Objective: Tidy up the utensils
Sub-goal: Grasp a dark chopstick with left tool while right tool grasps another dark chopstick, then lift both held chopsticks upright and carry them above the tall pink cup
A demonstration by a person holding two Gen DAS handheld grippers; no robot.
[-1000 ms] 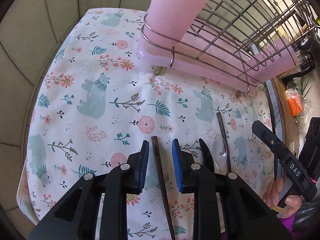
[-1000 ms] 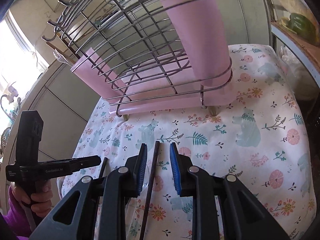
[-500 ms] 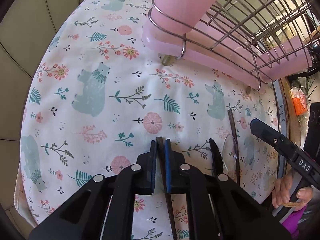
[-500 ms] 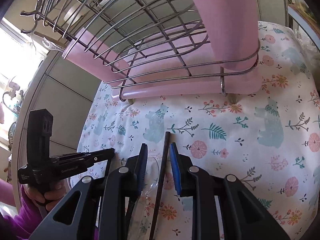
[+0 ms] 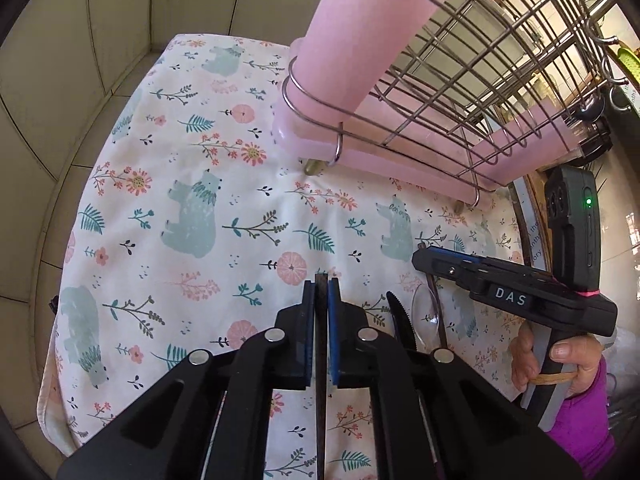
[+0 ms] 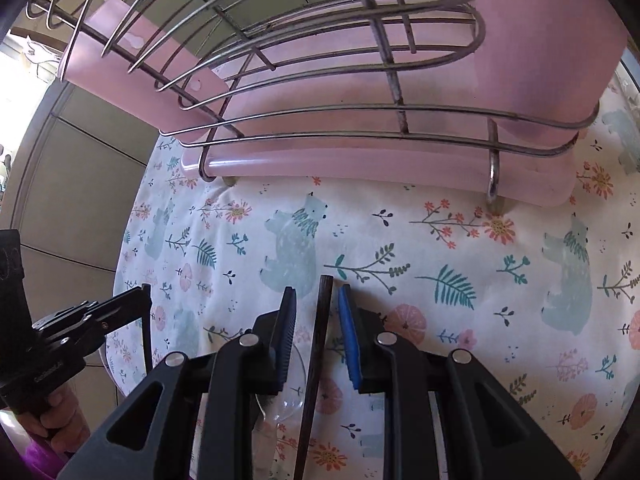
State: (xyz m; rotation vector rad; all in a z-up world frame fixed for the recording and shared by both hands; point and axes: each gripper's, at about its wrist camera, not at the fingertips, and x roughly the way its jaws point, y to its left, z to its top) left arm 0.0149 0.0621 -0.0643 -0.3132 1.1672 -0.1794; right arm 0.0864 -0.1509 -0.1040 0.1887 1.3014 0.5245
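My left gripper [image 5: 320,289] is shut on a dark chopstick [image 5: 320,360], which runs back between the fingers over the floral cloth [image 5: 200,200]. A second dark chopstick [image 6: 320,320] lies between the pads of my right gripper [image 6: 318,300]. Its jaws are closing, with a gap still showing on both sides. A clear plastic spoon [image 5: 426,312] and a black serrated knife [image 5: 400,320] lie on the cloth between the two grippers. In the left wrist view the right gripper [image 5: 420,258] hangs over that second chopstick [image 5: 432,284]. In the right wrist view the left gripper [image 6: 138,300] is at the left edge.
A wire dish rack [image 5: 480,80] on a pink drip tray [image 5: 400,160] stands at the back of the cloth. A pink utensil cup [image 5: 360,40] sits in a ring at the rack's left corner. Tiled wall lies to the left. A hand [image 5: 560,356] in a purple sleeve holds the right gripper.
The left jaws have shut on the chopstick that lay between them. The right gripper has moved closer to the rack and tipped further down, still astride its chopstick.
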